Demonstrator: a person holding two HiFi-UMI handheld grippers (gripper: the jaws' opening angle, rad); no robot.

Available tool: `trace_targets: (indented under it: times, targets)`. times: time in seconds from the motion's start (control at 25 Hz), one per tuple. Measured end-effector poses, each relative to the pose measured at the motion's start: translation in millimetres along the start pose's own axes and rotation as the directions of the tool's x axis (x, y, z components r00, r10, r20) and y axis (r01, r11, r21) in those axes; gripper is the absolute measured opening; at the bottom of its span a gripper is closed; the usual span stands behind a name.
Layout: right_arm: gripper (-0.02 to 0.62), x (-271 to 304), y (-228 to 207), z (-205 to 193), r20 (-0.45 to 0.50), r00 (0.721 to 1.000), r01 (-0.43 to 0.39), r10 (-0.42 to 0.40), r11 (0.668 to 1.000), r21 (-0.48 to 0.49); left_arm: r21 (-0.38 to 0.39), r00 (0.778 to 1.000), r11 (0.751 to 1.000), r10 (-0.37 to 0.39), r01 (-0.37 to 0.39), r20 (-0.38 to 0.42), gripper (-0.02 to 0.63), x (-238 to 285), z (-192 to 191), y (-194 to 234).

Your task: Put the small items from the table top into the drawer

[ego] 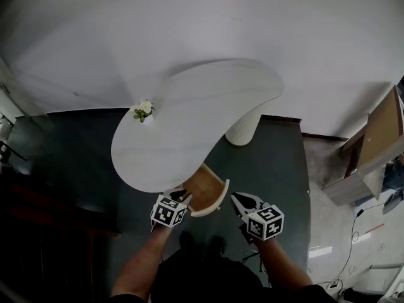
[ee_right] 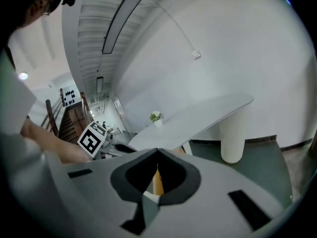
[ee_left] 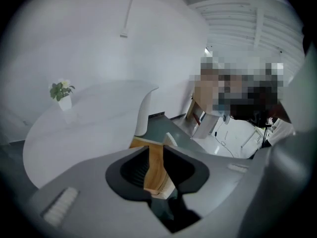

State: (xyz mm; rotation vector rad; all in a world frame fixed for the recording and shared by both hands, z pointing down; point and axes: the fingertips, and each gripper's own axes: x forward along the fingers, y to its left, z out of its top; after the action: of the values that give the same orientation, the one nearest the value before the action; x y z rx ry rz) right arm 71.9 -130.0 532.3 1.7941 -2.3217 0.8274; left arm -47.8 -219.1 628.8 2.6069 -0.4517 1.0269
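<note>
Under the tabletop's (ego: pixel 196 125) near edge the drawer (ego: pixel 203 185) stood pulled out, its wooden bottom showing. The left gripper (ego: pixel 180 196) hovered at the drawer's left corner, jaws slightly apart with nothing between them. Just right of the drawer, the right gripper (ego: pixel 242 201) had its jaw tips together. A small potted plant (ego: pixel 143 111) sat at the tabletop's left edge.
</note>
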Motion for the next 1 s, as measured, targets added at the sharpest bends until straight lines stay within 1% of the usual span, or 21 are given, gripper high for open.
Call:
trace_targets:
  times: [0.12,0.28,0.4,0.52,0.64,0.76,0.88,1.0]
  targets:
    - [0.011,3.8,7.0,14.2,0.018,1.0,-0.004,0.004,1.0,-0.015,0.006,0.998,1.0,0.017,-0.018,0.067,0.086,-23.0,18.2,5.6]
    - [0.011,11.1,19.0,29.9,0.034,0.999,-0.003,0.004,0.999,-0.032,0.008,0.987,1.0,0.021,-0.022,0.16,0.077,-53.6,37.9,11.7]
    - [0.012,16.6,32.3,36.9,0.035,0.999,0.002,-0.001,0.999,-0.052,0.008,0.973,1.0,0.016,-0.019,0.23,0.072,-77.3,46.1,11.7]
    - [0.011,24.2,46.6,43.3,0.034,0.999,0.024,-0.021,0.997,-0.075,-0.007,0.954,1.0,0.012,-0.011,0.299,0.064,-98.9,51.6,14.6]
    - [0.011,32.2,64.2,53.0,0.057,0.998,0.043,-0.039,0.996,-0.076,-0.014,0.941,1.0,0.002,0.003,0.337,0.058,-117.7,52.2,24.4]
    - [0.011,32.3,85.1,60.4,0.082,0.996,0.028,-0.021,0.996,-0.083,-0.005,0.932,1.0,-0.021,0.024,0.361,0.051,-135.1,51.4,27.6]
    - [0.011,32.2,102.7,72.6,0.107,0.994,0.014,-0.002,0.994,-0.107,0.002,0.916,1.0,-0.024,0.025,0.4,0.046,-155.6,60.8,35.6]
    - [0.011,29.6,109.3,81.6,0.123,0.992,0.032,-0.015,0.99,-0.135,0.002,0.901,1.0,-0.015,0.016,0.434,0.043,-172.3,68.8,40.3]
